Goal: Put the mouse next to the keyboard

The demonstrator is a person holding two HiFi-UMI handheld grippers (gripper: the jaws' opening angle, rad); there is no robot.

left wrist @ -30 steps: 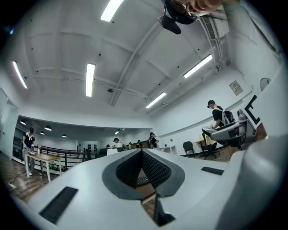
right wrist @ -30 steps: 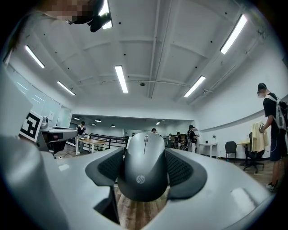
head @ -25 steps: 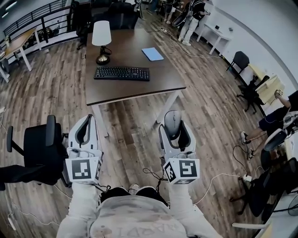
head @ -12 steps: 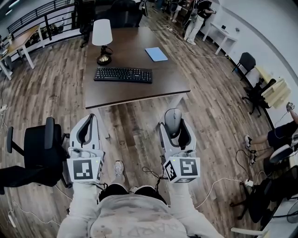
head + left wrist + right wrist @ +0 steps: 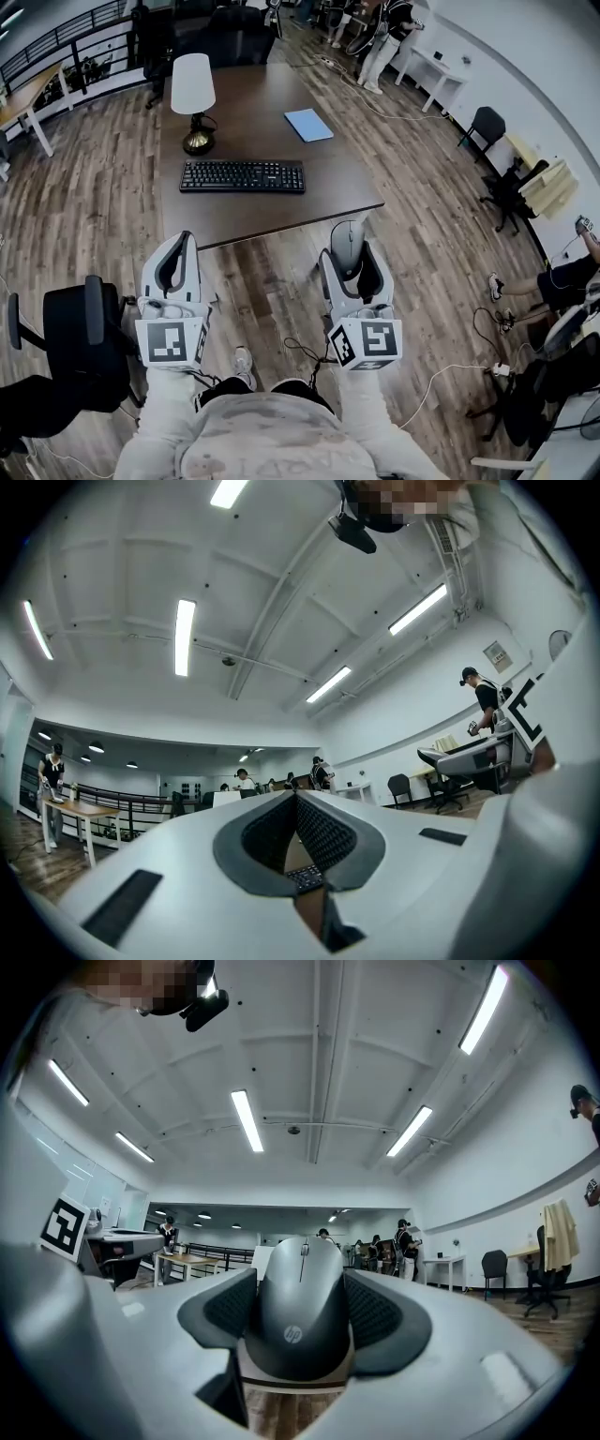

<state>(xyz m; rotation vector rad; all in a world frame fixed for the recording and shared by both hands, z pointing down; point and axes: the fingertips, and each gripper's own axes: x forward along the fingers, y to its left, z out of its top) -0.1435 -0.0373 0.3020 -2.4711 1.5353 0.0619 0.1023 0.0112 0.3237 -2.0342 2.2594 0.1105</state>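
A grey mouse [image 5: 348,240] is held between the dark pads of my right gripper [image 5: 349,251], just short of the near edge of the dark brown table [image 5: 272,208] and above the wooden floor. In the right gripper view the mouse [image 5: 302,1309] fills the space between the jaws of that gripper [image 5: 300,1321]. The black keyboard [image 5: 242,176] lies on the near half of the table, ahead and to the left. My left gripper [image 5: 183,241] hangs level with the right one, shut with nothing in it. Through the left gripper [image 5: 296,803] a sliver of the keyboard [image 5: 305,877] shows.
A table lamp [image 5: 192,97] stands behind the keyboard, and a blue notebook [image 5: 308,125] lies at the table's back right. A black office chair [image 5: 82,333] is close on my left. Cables [image 5: 441,370] trail over the floor at right, near more chairs [image 5: 502,192]. People [image 5: 384,33] stand far back.
The table and keyboard have drawn nearer, and the mouse now reaches the table's near edge. Both grippers keep their pose, the right one still shut on the mouse.
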